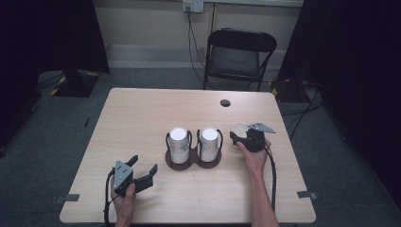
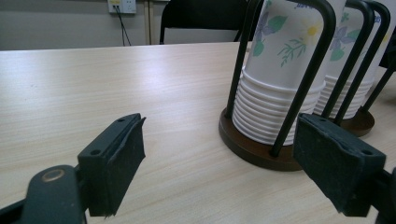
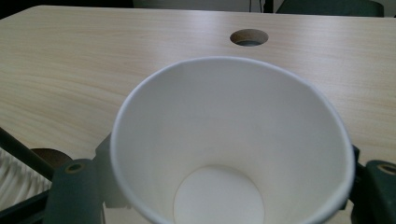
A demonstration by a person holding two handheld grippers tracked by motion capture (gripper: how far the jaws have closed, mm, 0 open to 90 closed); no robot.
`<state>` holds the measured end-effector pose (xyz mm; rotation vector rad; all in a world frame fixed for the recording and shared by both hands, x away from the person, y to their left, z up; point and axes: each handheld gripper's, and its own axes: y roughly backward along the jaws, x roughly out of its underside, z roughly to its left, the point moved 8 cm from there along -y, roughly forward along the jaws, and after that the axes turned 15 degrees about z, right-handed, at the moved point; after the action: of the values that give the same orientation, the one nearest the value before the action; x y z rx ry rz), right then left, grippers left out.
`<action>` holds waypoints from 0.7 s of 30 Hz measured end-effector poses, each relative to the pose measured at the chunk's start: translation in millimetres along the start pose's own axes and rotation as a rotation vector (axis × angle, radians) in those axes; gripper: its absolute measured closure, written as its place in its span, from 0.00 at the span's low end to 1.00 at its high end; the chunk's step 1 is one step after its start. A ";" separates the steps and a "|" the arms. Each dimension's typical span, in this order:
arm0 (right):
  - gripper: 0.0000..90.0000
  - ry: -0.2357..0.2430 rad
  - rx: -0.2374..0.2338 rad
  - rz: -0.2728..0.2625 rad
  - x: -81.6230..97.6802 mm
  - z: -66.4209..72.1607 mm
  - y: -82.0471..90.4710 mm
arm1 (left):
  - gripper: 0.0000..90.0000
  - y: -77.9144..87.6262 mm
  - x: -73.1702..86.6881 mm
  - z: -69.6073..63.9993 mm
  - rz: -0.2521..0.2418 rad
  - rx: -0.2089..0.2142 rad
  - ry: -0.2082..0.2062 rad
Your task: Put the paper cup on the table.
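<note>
Pale wood-grain bench (image 1: 142, 123) in a dim room, grey carpet, black folding chair (image 1: 239, 56) behind it, round cable hole (image 1: 225, 102) near the far edge.

Status: right tongs (image 1: 242, 135) are clamped on a single paper cup (image 3: 231, 154), held just right of the cup holder (image 1: 193, 161), apart from it. In the right gripper view the cup sits between the two jaws, mouth toward the camera, tilted, white inside, round flat base visible. Left tongs (image 1: 144, 170) are spread wide with nothing between them, low over the near-left bench, pointing at the holder; pads (image 2: 122, 163) are well short of it.

My read: one cup is already out of the rack and in hand; where it's headed can't be told from here. Two stacks (image 1: 179, 142) stand in the holder, so most of the work looks undone. The left side looks staged to steady the rack or pick next.

Materials:
- Cups: thin paper, rolled rims, floral print outside, nested tight so the rims form a ribbed column.
- Holder: dark brown figure-eight base, two round wells, black bent-wire hoops arching over each stack.
- Tong pads: black, matte, foam-like, slightly ragged edges.
- Bench: smooth laminate, faint sheen.
</note>
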<state>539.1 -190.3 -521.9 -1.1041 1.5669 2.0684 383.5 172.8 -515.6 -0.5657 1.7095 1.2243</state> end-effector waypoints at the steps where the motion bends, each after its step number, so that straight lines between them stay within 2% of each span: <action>1: 0.28 -0.002 -0.004 0.004 1.1 0.5 -0.2 | 0.19 0.0 0.0 0.1 0.000 0.000 0.000; 4: 0.28 0.008 -0.003 0.008 2.7 1.7 0.3 | 0.19 -0.1 -0.1 0.1 -0.002 0.004 0.005; 11: 0.26 -0.001 -0.011 0.028 7.3 0.8 0.7 | 0.19 0.2 0.0 -0.1 -0.002 0.005 0.000; 14: 0.22 -0.004 -0.033 0.044 9.9 2.4 1.7 | 0.19 0.3 0.0 -0.3 -0.002 0.003 -0.002; 17: 0.17 -0.012 -0.035 0.062 13.5 1.3 2.0 | 0.19 0.3 0.0 -0.7 -0.004 0.003 -0.006; 21: 0.15 -0.016 -0.027 0.080 15.8 1.5 3.1 | 0.19 0.4 0.0 -0.6 -0.005 0.002 -0.003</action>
<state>526.2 -193.0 -531.3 -1.0474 1.6045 2.1501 383.0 172.4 -515.3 -0.5661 1.7055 1.2195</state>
